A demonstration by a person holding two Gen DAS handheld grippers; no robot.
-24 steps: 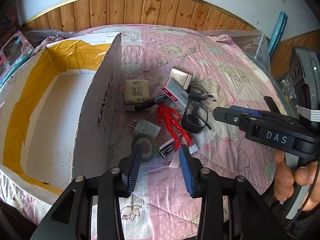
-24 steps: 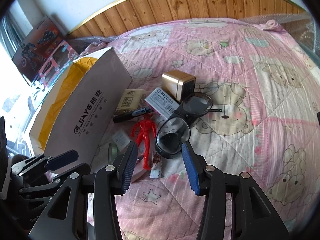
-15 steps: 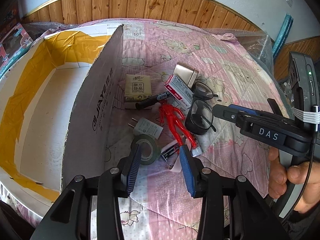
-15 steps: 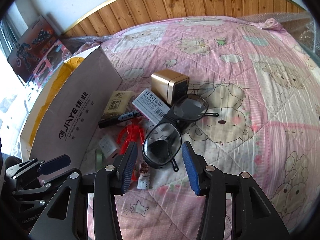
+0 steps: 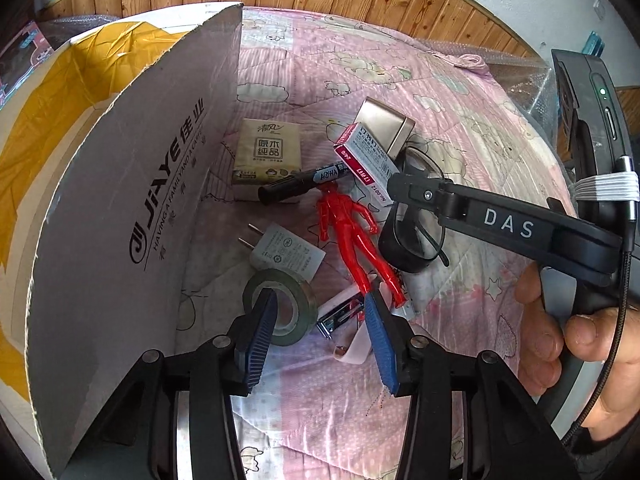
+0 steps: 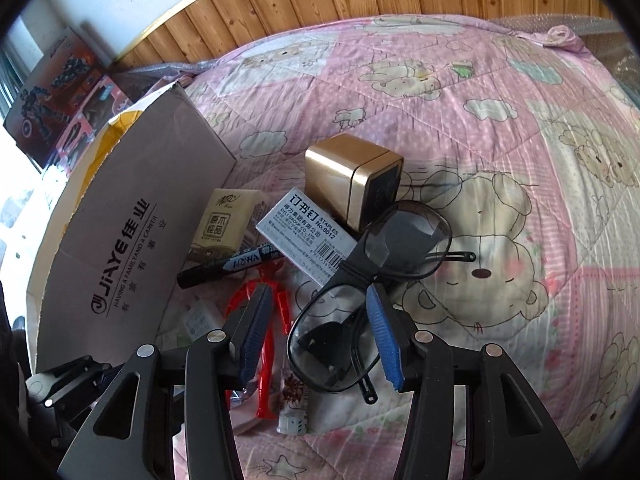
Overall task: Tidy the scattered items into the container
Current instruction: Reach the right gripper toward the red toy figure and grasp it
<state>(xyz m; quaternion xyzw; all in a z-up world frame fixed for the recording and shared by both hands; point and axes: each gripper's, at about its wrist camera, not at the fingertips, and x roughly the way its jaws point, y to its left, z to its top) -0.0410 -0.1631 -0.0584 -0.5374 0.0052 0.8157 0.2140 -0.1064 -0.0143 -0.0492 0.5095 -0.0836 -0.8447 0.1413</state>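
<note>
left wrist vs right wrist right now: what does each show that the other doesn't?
Only the left wrist view shows the tape roll whole, the nail clipper, the charger plug clearly, the carton's yellow-taped inside, and the right gripper with the hand holding it.

Only the right wrist view shows the gold box from the front, the small tube, and the toy boxes behind the carton.

Both share the glasses, red figure, marker, staples box, tissue pack and pink quilt.
</note>
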